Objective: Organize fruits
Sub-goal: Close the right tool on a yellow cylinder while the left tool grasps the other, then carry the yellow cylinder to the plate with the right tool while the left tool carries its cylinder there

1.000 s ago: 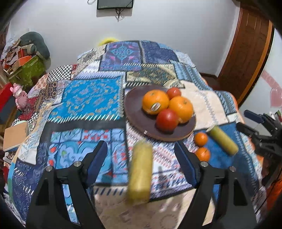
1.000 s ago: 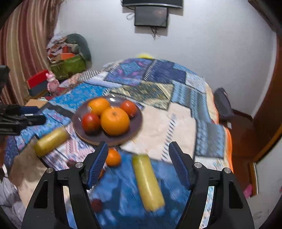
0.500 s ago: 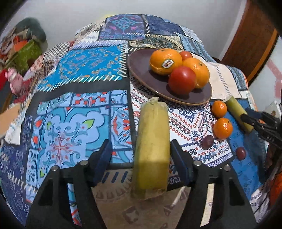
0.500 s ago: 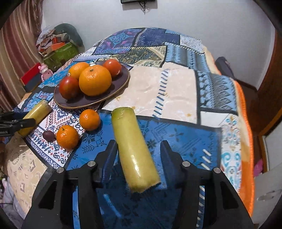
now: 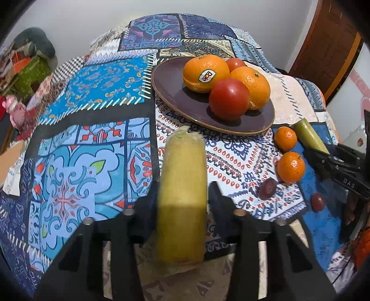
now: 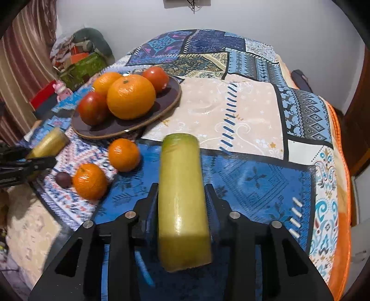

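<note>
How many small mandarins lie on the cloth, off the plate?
2: one mandarin just in front of the plate, the other mandarin nearer the camera, beside a dark grape. None seems hidden.

A patchwork cloth [image 5: 97,97] in blue, white and beige covers the table. Beside the table on the left, a pink toy figure [image 6: 61,89] stands near a green box [image 6: 83,67] and a heap of mixed things. A brown wooden door [image 5: 333,46] is at the right, against the white wall [image 6: 254,16].
</note>
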Demonstrator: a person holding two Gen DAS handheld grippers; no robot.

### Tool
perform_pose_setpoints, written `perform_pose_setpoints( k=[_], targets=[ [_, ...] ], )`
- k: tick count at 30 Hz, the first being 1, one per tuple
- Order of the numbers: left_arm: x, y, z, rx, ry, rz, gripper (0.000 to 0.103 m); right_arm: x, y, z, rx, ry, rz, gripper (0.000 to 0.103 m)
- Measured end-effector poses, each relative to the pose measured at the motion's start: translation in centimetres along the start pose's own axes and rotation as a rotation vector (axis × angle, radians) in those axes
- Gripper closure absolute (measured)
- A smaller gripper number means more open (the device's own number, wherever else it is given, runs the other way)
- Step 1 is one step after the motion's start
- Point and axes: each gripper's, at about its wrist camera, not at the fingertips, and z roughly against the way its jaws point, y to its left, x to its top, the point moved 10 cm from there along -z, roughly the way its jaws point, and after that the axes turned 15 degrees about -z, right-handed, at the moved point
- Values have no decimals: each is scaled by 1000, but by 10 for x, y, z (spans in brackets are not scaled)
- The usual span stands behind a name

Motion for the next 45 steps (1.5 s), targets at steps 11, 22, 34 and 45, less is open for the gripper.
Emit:
perform_pose_setpoints(
  k=[11,22,34,45],
  targets=[
    [4,3,20,-31,8,5,65,21,24,18,22,-63,44,68],
    [15,17,38,3,-40,27,65,0,23,0,4,38,89,67],
    [19,25,35,33,-52,53,65,-3,22,-5,-33,4,86,68],
    [43,34,36,42,-89,64,65,32,32,7,-4,-44,75,69]
  ],
)
